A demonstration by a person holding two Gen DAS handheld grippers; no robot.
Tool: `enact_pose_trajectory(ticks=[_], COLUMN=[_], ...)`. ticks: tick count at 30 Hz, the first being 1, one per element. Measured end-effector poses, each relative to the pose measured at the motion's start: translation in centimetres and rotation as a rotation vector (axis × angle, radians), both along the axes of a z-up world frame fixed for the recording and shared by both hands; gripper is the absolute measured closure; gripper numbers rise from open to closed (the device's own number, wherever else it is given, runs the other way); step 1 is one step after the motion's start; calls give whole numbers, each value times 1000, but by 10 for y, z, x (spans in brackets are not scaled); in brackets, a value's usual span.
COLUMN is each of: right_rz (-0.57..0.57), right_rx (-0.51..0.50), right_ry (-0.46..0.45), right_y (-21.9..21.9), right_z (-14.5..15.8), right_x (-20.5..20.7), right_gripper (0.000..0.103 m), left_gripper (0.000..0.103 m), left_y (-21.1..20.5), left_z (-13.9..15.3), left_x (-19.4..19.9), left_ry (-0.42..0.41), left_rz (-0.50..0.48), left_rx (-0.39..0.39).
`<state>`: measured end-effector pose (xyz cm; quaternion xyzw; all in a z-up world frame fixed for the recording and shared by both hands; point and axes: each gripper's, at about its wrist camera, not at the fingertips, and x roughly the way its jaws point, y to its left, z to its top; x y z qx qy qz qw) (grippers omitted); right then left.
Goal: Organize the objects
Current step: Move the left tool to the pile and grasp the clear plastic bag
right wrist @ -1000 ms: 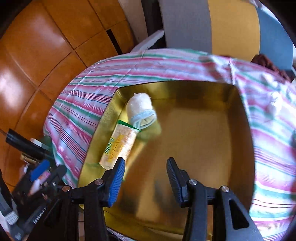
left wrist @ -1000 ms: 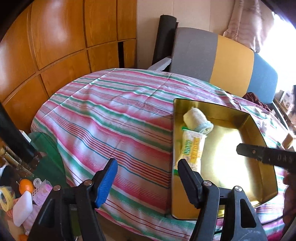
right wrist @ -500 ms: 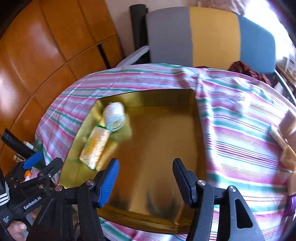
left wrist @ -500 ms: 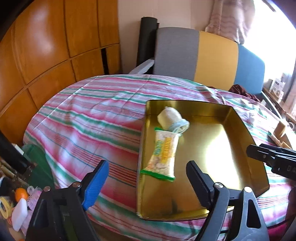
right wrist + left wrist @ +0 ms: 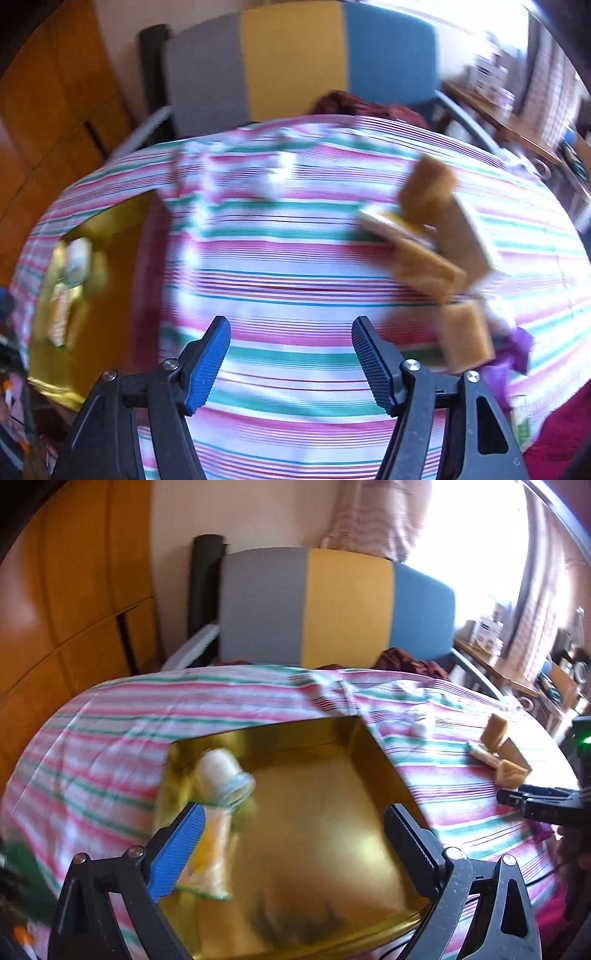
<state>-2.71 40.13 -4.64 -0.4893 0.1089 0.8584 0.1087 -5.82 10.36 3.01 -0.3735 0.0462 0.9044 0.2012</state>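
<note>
A gold tray (image 5: 373, 755) lies on the striped tablecloth (image 5: 122, 716). In it are a white rolled bandage (image 5: 221, 775) and a yellow-green snack packet (image 5: 212, 856). My left gripper (image 5: 291, 842) is open and empty above the tray's near side. My right gripper (image 5: 290, 358) is open and empty over bare cloth right of the tray (image 5: 107, 221). Several tan blocks (image 5: 436, 229) and a flat packet lie ahead to its right; they also show in the left wrist view (image 5: 506, 753). A small white wad (image 5: 269, 184) lies further back.
A grey, yellow and blue chair (image 5: 332, 605) stands behind the table. Wooden panelling (image 5: 74, 590) is on the left. A purple wrapper (image 5: 517, 343) lies at the cloth's right edge. A cluttered shelf (image 5: 554, 679) stands at far right.
Both grippers have swung to the right. The right gripper has left the tray and is now over the cloth near the tan blocks. The left gripper now faces the tray.
</note>
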Motion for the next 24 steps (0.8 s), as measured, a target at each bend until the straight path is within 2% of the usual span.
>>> enact_pose_trajectory(ticks=[4, 12, 16, 19, 22, 24], right_rz=[-27, -33, -38, -39, -34, -34], right_rx=[-8, -97, -145, -180, -213, -234], right_ry=[-25, 3, 35, 52, 64, 67], right_y=[26, 44, 48, 50, 51, 51], right_z=[-13, -22, -17, -13, -11, -10], right_x=[5, 14, 16, 19, 20, 20], right_gripper=[34, 34, 34, 34, 34, 34], left_gripper=[5, 5, 7, 14, 25, 28], left_y=[40, 139, 183, 217, 251, 268], left_z=[7, 9, -4, -16, -35, -48], left_x=[-21, -47, -70, -88, -106, -116], left_ry=[-59, -35, -77, -107, -132, -158], left_rz=[-71, -202, -245, -256, -277, -283], left_rx=[27, -64, -98, -133, -178, -200])
